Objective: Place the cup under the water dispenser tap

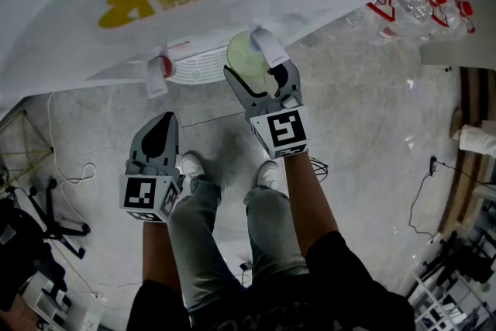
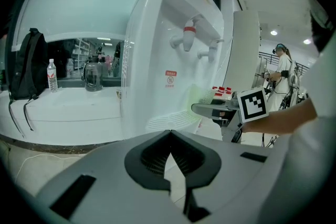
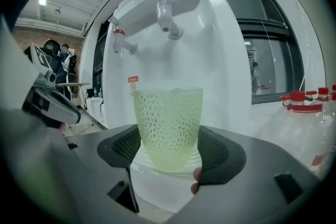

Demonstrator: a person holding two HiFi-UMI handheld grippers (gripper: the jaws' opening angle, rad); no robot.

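Beneath the water dispenser's [image 3: 220, 60] white tap [image 3: 167, 18], your right claw [image 3: 169, 152] grips the green cup [image 3: 168, 118] by its sides, over the drip tray [image 3: 137, 169]; your left claw [image 2: 169, 157] is closed, empty.

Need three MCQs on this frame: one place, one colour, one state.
1. The cup is:
A) below the white tap
B) on the floor
C) inside a sink
2. The cup is:
A) red
B) pale green
C) black
3. The left gripper is:
A) shut, empty
B) shut on the cup
C) gripping a bottle

1 A: the right gripper holds it straight below that tap.
2 B: its dotted wall is pale green.
3 A: its jaws meet with nothing between.
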